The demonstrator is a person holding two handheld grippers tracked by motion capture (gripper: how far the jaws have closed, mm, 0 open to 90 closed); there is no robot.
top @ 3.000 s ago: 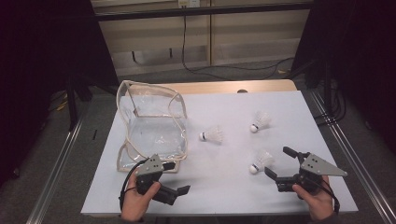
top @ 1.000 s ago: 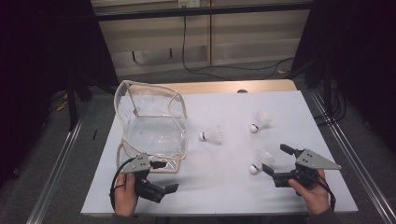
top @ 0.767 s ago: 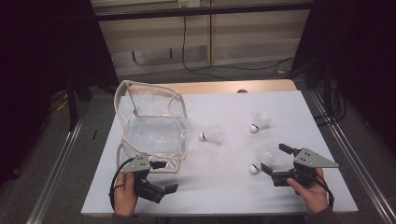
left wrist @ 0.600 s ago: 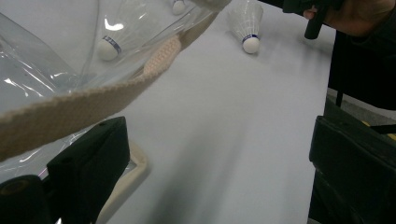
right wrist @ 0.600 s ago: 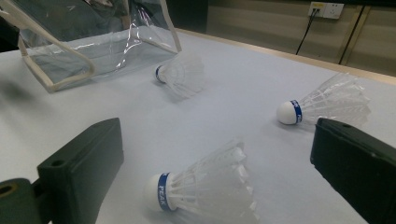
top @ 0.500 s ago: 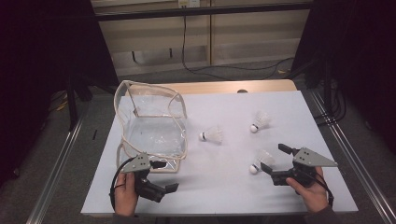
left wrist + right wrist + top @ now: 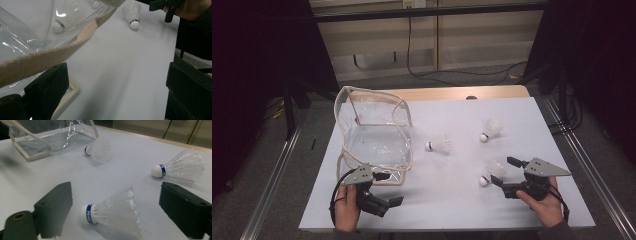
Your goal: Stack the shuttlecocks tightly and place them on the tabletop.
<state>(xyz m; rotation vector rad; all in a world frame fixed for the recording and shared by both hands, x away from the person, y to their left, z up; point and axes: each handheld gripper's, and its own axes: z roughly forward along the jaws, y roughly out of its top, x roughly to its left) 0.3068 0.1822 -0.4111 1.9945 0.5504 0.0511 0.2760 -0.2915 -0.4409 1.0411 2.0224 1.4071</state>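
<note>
White counter [image 7: 462, 200] carrying clear plastic bag [image 7: 374, 135] with beige webbing trim, at left. Three shuttlecocks lying on their sides, well apart: nearest shuttlecock [image 7: 110, 213] between spread fingers of right gripper [image 7: 507, 175], not touched, cork end with blue band toward left finger [image 7: 53, 208]; middle shuttlecock [image 7: 439, 145] just beside bag; far shuttlecock [image 7: 490, 130] toward back right. Left gripper [image 7: 389, 190] at bag's near corner, fingers spread, one finger [image 7: 47, 90] under webbing strap [image 7: 37, 60], nothing pinched.
</note>
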